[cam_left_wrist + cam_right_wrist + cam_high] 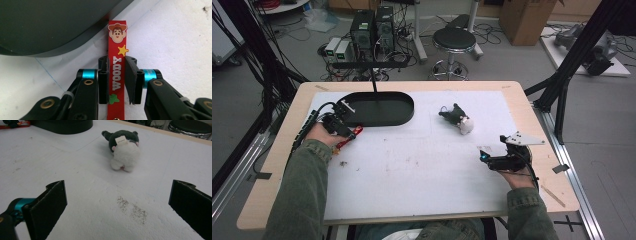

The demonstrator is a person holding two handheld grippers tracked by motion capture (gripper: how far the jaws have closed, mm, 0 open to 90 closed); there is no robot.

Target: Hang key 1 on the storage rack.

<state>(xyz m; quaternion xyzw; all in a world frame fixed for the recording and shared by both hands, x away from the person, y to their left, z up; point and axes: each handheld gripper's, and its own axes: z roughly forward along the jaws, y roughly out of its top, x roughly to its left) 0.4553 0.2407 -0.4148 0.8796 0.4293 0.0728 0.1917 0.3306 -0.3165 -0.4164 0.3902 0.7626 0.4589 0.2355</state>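
Now gripping: my left gripper (116, 80) is clamping the strap (117, 67), lying beside the tray (404, 112).
Right gripper (117, 205): jaws are standing apart, idling near the plush (123, 150).
Next, likely: lifting strap over tray rim.

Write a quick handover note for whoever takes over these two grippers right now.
Left gripper: shut on the red Woody strap, which lies flat on the white mat beside the black oval tray.
Right gripper: open, holding nothing, aimed at the plush toy lying farther off on the mat.
Done: strap gripped.
Left: probably lifting the strap into the tray; the toy is untouched.
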